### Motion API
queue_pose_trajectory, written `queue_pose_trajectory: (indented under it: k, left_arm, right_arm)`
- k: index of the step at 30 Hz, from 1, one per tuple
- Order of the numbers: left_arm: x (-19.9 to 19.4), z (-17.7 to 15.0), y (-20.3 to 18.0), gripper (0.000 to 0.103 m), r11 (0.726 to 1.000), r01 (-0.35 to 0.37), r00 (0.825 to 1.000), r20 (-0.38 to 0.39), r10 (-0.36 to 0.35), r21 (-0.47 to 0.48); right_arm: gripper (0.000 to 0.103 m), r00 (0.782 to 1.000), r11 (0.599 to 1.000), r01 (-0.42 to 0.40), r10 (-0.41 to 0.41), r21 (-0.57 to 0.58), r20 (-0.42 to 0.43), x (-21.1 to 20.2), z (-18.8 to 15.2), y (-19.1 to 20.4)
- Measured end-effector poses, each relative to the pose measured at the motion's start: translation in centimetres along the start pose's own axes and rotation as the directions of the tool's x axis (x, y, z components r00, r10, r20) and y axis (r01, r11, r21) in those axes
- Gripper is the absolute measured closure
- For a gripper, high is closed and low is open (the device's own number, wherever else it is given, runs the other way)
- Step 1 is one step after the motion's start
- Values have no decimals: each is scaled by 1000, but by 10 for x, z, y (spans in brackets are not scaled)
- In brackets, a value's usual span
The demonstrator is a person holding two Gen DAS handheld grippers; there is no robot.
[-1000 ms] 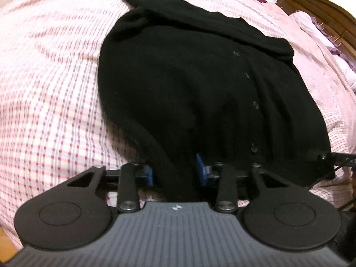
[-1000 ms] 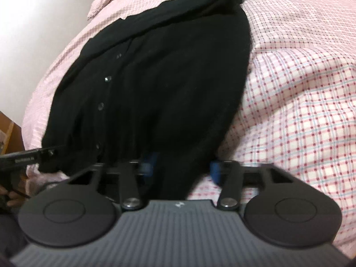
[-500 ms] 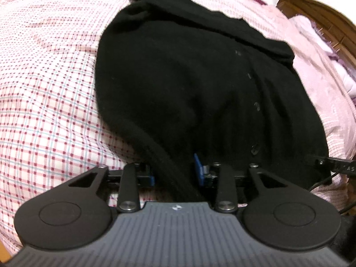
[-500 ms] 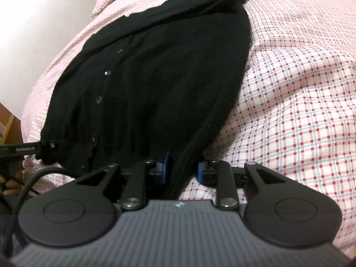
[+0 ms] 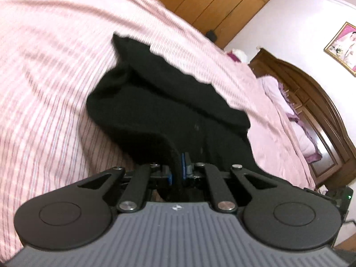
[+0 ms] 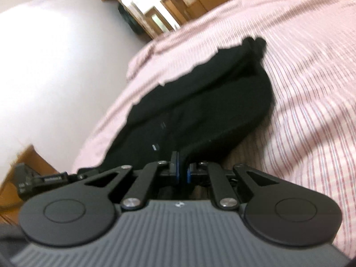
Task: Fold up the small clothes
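Observation:
A black buttoned cardigan point(image 5: 169, 102) lies on a pink checked bedspread point(image 5: 44, 71). My left gripper point(image 5: 177, 169) is shut on the cardigan's near hem and holds that edge lifted off the bed. My right gripper point(image 6: 182, 170) is shut on the other near corner of the same cardigan point(image 6: 195, 115), also raised. The far part of the garment still rests on the bedspread point(image 6: 311, 71). The left gripper point(image 6: 40, 179) shows at the left edge of the right wrist view. Both views are motion-blurred.
A dark wooden headboard point(image 5: 316, 111) and pink pillows point(image 5: 287, 102) are at the right. Wooden wardrobes point(image 5: 213, 2) stand behind the bed. A white wall point(image 6: 55, 55) and a wooden floor point(image 6: 29, 158) lie left of the bed.
Both grippers closed onto the cardigan's near hem and lifted it up and forward off the bed; the near half of the garment now hangs raised.

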State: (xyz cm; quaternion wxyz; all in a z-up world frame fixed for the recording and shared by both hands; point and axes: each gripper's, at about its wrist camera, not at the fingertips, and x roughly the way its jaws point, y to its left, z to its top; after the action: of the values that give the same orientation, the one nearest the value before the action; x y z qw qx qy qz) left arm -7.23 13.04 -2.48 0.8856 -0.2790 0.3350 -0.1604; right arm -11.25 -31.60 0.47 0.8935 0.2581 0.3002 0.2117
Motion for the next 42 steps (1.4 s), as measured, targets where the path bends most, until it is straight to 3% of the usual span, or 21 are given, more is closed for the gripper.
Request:
queue_pose_trajectory:
  k: [5,9,16,23,28,33,38,42]
  left_arm:
    - [-9,31,-10,95,999,20,994,112,-16,-35]
    - [-15,64,-27,95,1000,19,975,221,-14,-22]
    - [14,119,-56,95,999,-34,941,336,45,-39]
    - [76,164,-62,95,992,-123,933,336,129,-39]
    - [130,181,-43,95,973,-229,927,299,227,-29]
    - [186,182,-14,95,950,-312,926,219,307,-10]
    - [228,173,13,94,917,-394,911,159,381,57]
    - [237,164,18,93,902,-417,902,178,394,117]
  right_arm:
    - [95,991,997,-54,48,47,122,-3,26,4]
    - [95,972,994,-87,69,72,225,-1,47,8]
    - [95,938,997,-47,25,56,345,32,93,10]
    - [95,925,998,16,-40,67,379,79,135,-5]
    - [95,923,991,120,-132,55,361,123,151,-22]
    - [95,922,974,215,-226,67,313,163,149,-45]
    - [93,912,942,331,-333,49,239,199,142,-68]
    - [94,916,932,361,-358,14,181,213,133,-78]
